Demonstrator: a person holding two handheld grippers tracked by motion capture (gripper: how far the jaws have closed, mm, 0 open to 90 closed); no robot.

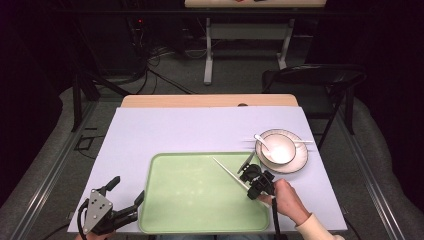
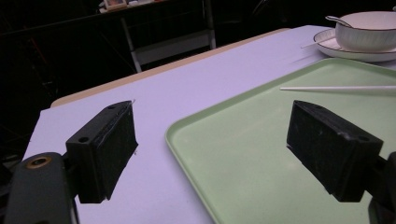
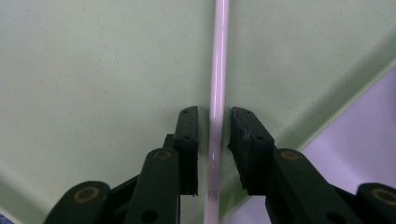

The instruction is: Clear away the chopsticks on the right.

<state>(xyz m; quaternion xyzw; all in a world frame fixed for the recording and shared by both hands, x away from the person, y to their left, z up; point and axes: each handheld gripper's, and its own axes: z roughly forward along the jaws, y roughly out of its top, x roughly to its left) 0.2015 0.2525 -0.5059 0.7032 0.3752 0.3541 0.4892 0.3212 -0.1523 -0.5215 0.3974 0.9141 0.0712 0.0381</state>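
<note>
the white chopstick point(image 3: 217, 93) is lying on the green tray point(image 1: 200, 210), running diagonally from near the tray's middle toward its right edge, with its thick end reaching the right gripper point(image 1: 252, 187). in the right gripper view the stick is sitting between the two black jaws with a thin gap on each side, so the pads are not pinching it; the claw is slightly spread around it. the step in hand looks like setting the chopstick down on the tray. to do it well, the jaws should be opening a little wider before the hand is lifting, and the lift should be going straight up, so that neither pad is dragging the stick or rolling it toward the tray's rim.

just beyond the tray's right side, the white bowl point(image 1: 278, 148) is standing on a plate point(image 1: 300, 162), with a spoon point(image 1: 262, 140) resting in the bowl. another pale stick seems to be lying across the plate's far side, though it is too faint to be sure. the retreating hand should be staying clear of these.

the left gripper point(image 1: 122, 197) is waiting at the tray's near left corner, its jaws spread wide and holding nothing, straddling the tray's edge and the lilac table cover point(image 1: 175, 130).
</note>
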